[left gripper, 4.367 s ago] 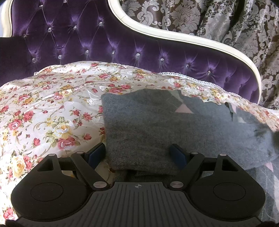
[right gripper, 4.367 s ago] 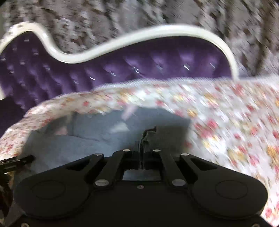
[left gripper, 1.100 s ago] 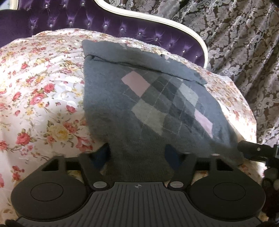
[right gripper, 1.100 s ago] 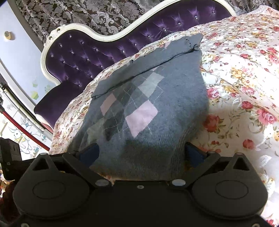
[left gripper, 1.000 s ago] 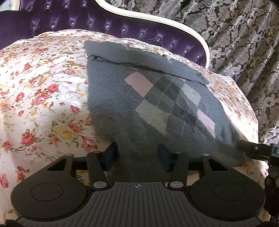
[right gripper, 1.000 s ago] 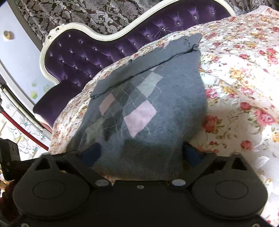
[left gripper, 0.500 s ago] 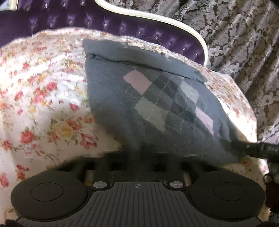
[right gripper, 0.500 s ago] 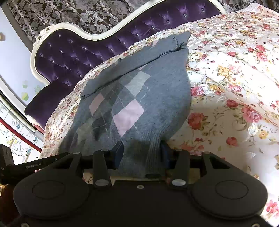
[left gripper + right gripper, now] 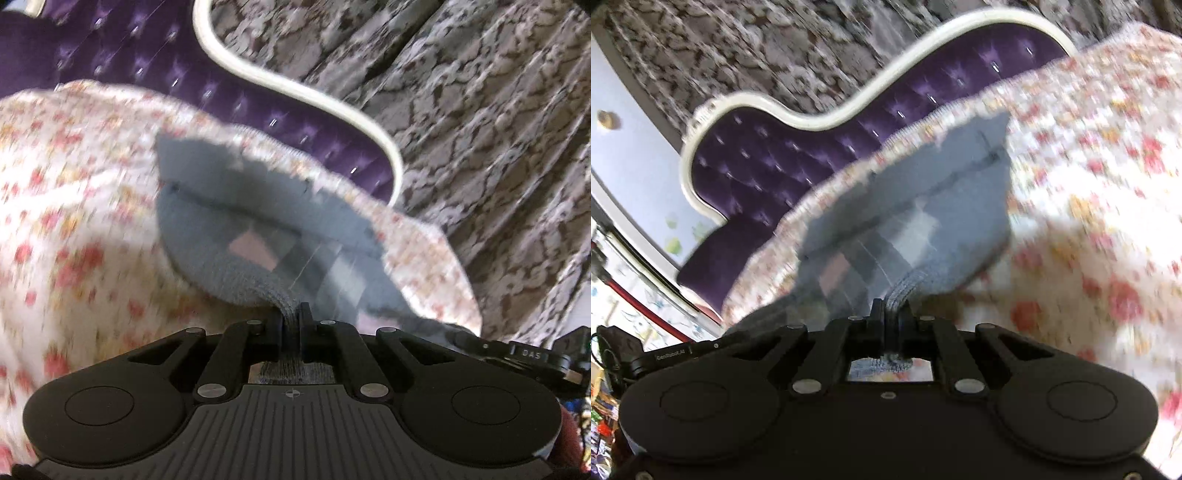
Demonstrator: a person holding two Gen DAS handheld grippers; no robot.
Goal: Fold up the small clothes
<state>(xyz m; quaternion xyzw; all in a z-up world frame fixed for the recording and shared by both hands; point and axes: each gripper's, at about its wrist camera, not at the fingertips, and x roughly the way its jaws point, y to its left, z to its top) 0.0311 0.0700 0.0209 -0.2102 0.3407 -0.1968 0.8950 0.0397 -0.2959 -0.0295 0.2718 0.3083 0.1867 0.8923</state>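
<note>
A small grey knitted sweater (image 9: 236, 218) with a pink and grey argyle front lies on a floral bedspread (image 9: 74, 221). My left gripper (image 9: 291, 314) is shut on its ribbed near hem and lifts that edge off the bed. My right gripper (image 9: 891, 314) is shut on the same hem of the sweater (image 9: 923, 218) at its other corner, also raised. The far end, with a folded band across it, still rests on the bedspread (image 9: 1108, 221). Both views are blurred by motion.
A purple tufted headboard (image 9: 147, 66) with a white frame rises behind the bed, also in the right wrist view (image 9: 798, 166). Patterned grey curtains (image 9: 480, 129) hang beyond it. The right gripper's body (image 9: 532, 354) shows at the left view's lower right.
Both grippers have closed from wide open onto the sweater's near hem, then lifted it and moved forward toward the headboard. The near part of the sweater has risen off the bedspread.
</note>
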